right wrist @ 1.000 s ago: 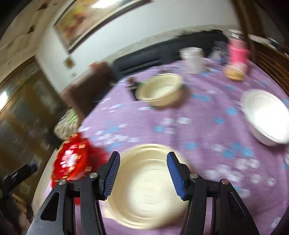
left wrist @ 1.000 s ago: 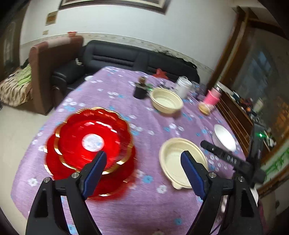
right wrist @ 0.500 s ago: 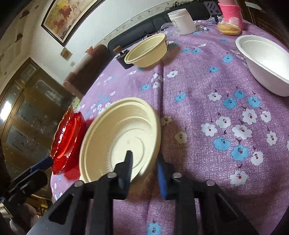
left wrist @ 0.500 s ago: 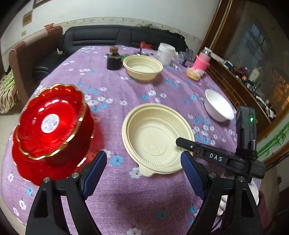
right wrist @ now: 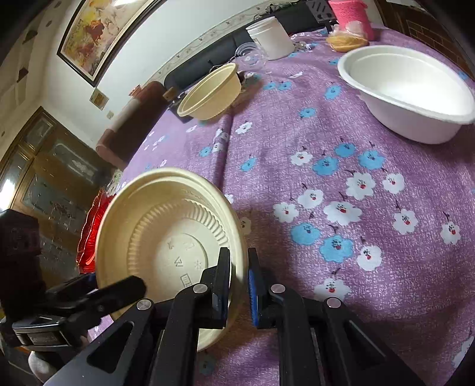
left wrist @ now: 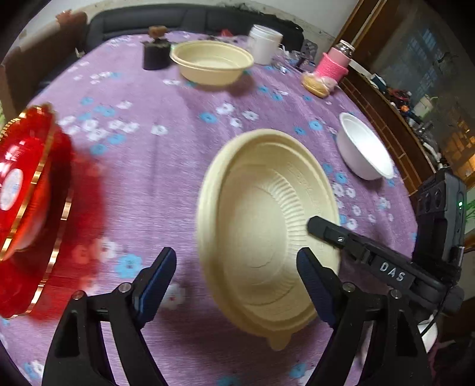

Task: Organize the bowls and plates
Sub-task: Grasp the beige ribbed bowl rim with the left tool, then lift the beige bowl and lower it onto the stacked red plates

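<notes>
A shallow cream bowl point(right wrist: 166, 237) is tilted up on the purple flowered tablecloth point(right wrist: 341, 184). My right gripper point(right wrist: 239, 276) is shut on its near rim, one finger inside and one outside. In the left wrist view the same cream bowl point(left wrist: 267, 222) lies between the blue pads of my left gripper point(left wrist: 234, 285). Those jaws are closing and are still apart from it. My right gripper point(left wrist: 320, 228) clamps the bowl's right rim there. Stacked red plates point(left wrist: 26, 193) with gold edges sit at the left. A deeper cream bowl point(left wrist: 212, 62) stands at the far side, and a white bowl point(left wrist: 365, 148) at the right.
At the table's far edge stand a white jar point(left wrist: 264, 44), a pink-wrapped bottle point(left wrist: 332, 65) and a dark object point(left wrist: 156, 50). A black sofa point(left wrist: 193, 20) lies beyond the table. A wooden cabinet point(left wrist: 394, 124) runs along the right.
My right gripper went from open over the shallow cream bowl to shut on its rim, and the bowl tipped up. My left gripper moved right and down toward the bowl, away from the red plates.
</notes>
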The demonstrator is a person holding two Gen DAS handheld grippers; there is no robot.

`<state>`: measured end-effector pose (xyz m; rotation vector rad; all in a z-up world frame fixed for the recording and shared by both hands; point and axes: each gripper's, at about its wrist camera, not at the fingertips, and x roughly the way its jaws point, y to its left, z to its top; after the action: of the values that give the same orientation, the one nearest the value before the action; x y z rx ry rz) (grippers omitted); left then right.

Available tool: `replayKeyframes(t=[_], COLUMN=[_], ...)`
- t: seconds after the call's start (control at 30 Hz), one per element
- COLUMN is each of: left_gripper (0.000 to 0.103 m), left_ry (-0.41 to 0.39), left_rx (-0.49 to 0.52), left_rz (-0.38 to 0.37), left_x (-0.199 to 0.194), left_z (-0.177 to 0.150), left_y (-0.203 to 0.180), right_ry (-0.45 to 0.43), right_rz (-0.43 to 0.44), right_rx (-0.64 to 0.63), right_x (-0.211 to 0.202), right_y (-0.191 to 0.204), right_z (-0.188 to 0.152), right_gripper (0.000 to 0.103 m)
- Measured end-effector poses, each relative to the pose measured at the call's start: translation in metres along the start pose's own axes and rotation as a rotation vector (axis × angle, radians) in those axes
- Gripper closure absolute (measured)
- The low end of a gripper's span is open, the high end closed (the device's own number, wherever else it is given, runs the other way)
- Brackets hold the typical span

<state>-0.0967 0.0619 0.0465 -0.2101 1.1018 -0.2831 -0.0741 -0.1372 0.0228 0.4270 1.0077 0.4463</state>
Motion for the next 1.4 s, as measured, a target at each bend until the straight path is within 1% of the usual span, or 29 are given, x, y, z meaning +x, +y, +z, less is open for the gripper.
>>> replayKeyframes(t=[0.03,0.07,0.13,0.2,0.27,0.37,0.53,0.63,0.83,0.9,0.97,1.07,1.2,1.4], left_gripper=[0.039,0.046,0.051,0.055,0.055,0.055,0.055,0.055,0.055,0.055,0.055,0.055,0.055,0.055], left_ry=[0.001,0.002,-0.011,-0.023,-0.043,-0.101,-0.216,-0.262,-0.282,-0.283,-0.282,-0.283,-0.277,-0.232], left_rx=[0.003,0.015,0.024,0.019,0.008,0.004,-0.031,-0.084,-0.195,-0.229,-0.252,-0.265,-0.264,-0.283], left_rz=[-0.011,-0.003,0.007,-0.001,-0.015,-0.009,0.050,0.094,0.157,0.167,0.165,0.166,0.186,0.196], left_x=[0.000,0.000,-0.004,-0.010,-0.021,-0.046,-0.099,-0.122,-0.140,-0.142,-0.143,-0.144,-0.140,-0.125], left_z=[0.000,0.000,0.001,0.002,0.002,0.002,0.005,0.007,0.005,0.005,0.003,0.001,0.005,0.015], left_y=[-0.002,-0.004,-0.005,-0.003,0.001,0.009,0.041,0.073,0.135,0.153,0.166,0.177,0.187,0.204], right_ry=[-0.003,-0.007,-0.021,-0.033,-0.051,-0.080,-0.110,-0.105,-0.066,-0.049,-0.030,-0.010,0.004,0.027], right_rz=[0.002,0.004,-0.006,0.001,0.005,0.021,0.068,0.100,0.148,0.144,0.142,0.137,0.114,0.092], right_rx=[0.001,0.000,-0.004,-0.010,-0.023,-0.061,-0.153,-0.212,-0.317,-0.342,-0.351,-0.352,-0.355,-0.330], right_x=[-0.001,-0.002,-0.007,-0.012,-0.021,-0.029,-0.025,-0.013,0.024,0.038,0.050,0.065,0.080,0.099], right_y=[-0.001,-0.002,-0.001,0.003,0.010,0.032,0.092,0.131,0.205,0.224,0.235,0.243,0.248,0.249], right_z=[0.000,-0.001,-0.001,0.001,0.002,0.009,0.023,0.027,0.027,0.025,0.023,0.020,0.020,0.027], right_gripper=[0.091,0.091,0.091,0.091,0.091,0.091,0.090,0.090,0.090,0.090,0.090,0.090,0.090,0.090])
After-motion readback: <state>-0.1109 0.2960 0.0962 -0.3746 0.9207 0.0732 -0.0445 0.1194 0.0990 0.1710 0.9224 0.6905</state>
